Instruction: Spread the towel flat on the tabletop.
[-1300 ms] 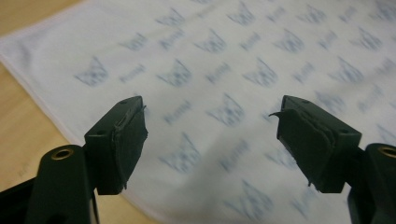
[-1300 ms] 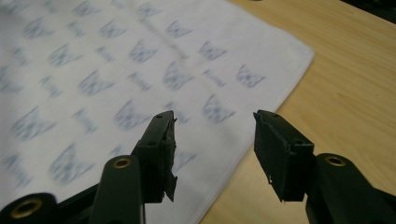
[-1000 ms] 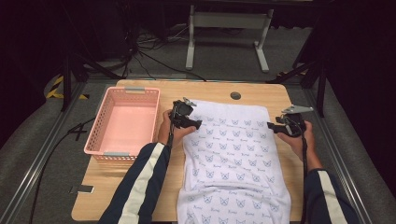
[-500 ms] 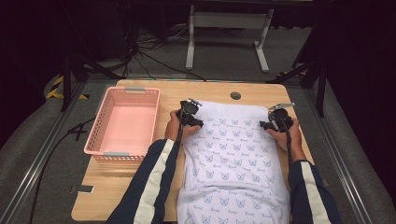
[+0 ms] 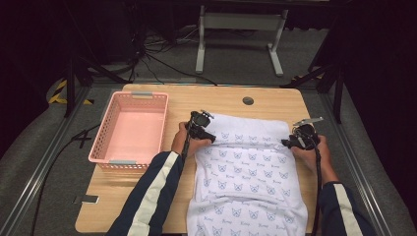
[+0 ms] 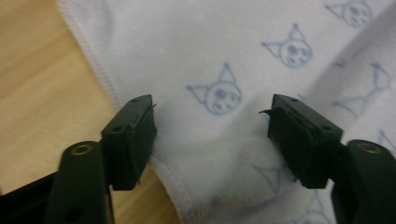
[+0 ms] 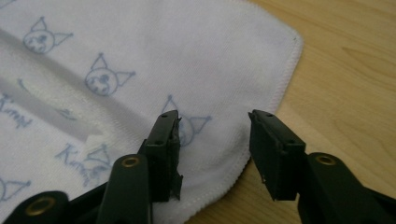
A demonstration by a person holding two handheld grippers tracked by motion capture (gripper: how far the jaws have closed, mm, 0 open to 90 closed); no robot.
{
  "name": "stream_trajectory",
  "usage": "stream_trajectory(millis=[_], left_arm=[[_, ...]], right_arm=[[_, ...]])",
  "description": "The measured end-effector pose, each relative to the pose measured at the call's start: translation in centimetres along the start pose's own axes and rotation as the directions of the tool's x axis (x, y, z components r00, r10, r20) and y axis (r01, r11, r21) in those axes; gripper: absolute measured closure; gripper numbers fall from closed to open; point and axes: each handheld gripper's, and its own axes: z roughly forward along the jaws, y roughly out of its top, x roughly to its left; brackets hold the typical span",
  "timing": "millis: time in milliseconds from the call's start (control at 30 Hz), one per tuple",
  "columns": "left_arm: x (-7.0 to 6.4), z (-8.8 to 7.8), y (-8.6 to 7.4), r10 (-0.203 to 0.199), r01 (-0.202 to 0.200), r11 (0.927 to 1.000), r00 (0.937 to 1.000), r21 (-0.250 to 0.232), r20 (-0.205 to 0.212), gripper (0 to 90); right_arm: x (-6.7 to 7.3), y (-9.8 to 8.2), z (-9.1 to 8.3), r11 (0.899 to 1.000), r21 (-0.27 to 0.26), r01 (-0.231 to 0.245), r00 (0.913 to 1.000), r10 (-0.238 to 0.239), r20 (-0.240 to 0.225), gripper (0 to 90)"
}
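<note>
A wooden worktop [image 5: 147, 196] is carrying everything, and a white towel [image 5: 246, 172] printed with small blue cat faces is lying spread over its right half, running from near the far edge down to the near edge, where it is hanging over. The towel's far end is sitting folded back on itself as a thicker band. A pink basket [image 5: 132, 128] is standing at the left side of the worktop, well apart from the towel. The left gripper [image 5: 206, 133] is resting at the towel's far left corner; its jaws have just been opening, and they are standing wide with a raised fold of towel [image 6: 224, 154] between them, not pressed. The right gripper [image 5: 290, 142] is sitting at the far right corner, its jaws standing apart over the towel's rounded hem [image 7: 233, 172] without pinching it.
</note>
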Motion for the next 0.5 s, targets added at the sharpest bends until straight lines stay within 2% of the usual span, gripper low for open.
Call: stream_trajectory(millis=[33, 67, 100, 133, 167, 200, 300, 333, 367, 400, 433, 500], left_arm=[[0.3, 0.0, 0.2, -0.021, 0.021, 0.9996, 0.9998, -0.017, -0.002, 29.2], [0.6, 0.2, 0.4, -0.064, 0.064, 0.9969, 0.998, -0.045, 0.001, 29.0], [0.6, 0.2, 0.4, -0.064, 0.064, 0.9969, 0.998, -0.045, 0.001, 28.3], [1.0, 0.3, 0.7, -0.087, 0.087, 0.9947, 0.9961, -0.056, -0.014, 27.9], [1.3, 0.7, 1.1, -0.11, 0.106, 0.9916, 0.9926, -0.074, -0.052, 27.9], [1.5, 0.9, 1.2, -0.119, 0.113, 0.9904, 0.9905, -0.079, -0.069, 28.1], [1.9, 1.6, 1.3, -0.136, 0.132, 0.9896, 0.9891, -0.056, -0.057, 28.1], [1.9, 2.1, 1.3, -0.128, 0.125, 0.9913, 0.9882, -0.041, -0.084, 27.9], [1.9, 2.3, 1.3, -0.136, 0.134, 0.9905, 0.9866, -0.032, -0.09, 28.3], [1.8, 2.4, 1.3, -0.144, 0.141, 0.9893, 0.9858, -0.039, -0.087, 26.4], [1.8, 2.5, 1.3, -0.133, 0.129, 0.9903, 0.9867, -0.051, -0.093, 26.4], [1.6, 2.5, 1.3, -0.132, 0.128, 0.9908, 0.987, -0.044, -0.092, 26.4]], right_arm=[[-0.1, 0.2, 0.0, 1.0, -0.005, -0.012, 0.9999, 0.012, 0.007, 52.1], [-0.3, 0.3, 0.0, 1.0, -0.017, -0.014, 0.9998, 0.015, 0.014, 51.1], [-0.4, 0.5, 0.0, 0.999, -0.037, -0.025, 0.9996, 0.025, 0.015, 51.4], [-0.7, 0.9, 0.1, 0.998, -0.051, -0.039, 0.9989, 0.04, 0.025, 50.2], [-0.9, 1.1, 0.2, 0.996, -0.071, -0.052, 0.9979, 0.054, 0.035, 49.9], [-1.2, 1.4, 0.4, 0.994, -0.09, -0.066, 0.997, 0.07, 0.034, 49.9], [-1.6, 1.8, 1.0, 0.992, -0.102, -0.075, 0.9949, 0.082, 0.059, 47.9], [-1.8, 1.9, 1.4, 0.99, -0.101, -0.098, 0.9936, 0.103, 0.045, 47.9], [-2.1, 2.0, 1.8, 0.989, -0.093, -0.114, 0.9923, 0.118, 0.038, 48.1], [-2.1, 2.1, 2.2, 0.989, -0.091, -0.116, 0.9908, 0.122, 0.058, 47.5], [-2.2, 2.1, 2.5, 0.99, -0.088, -0.11, 0.9911, 0.116, 0.065, 46.7], [-2.2, 2.2, 2.9, 0.991, -0.075, -0.107, 0.9926, 0.111, 0.05, 44.8]])
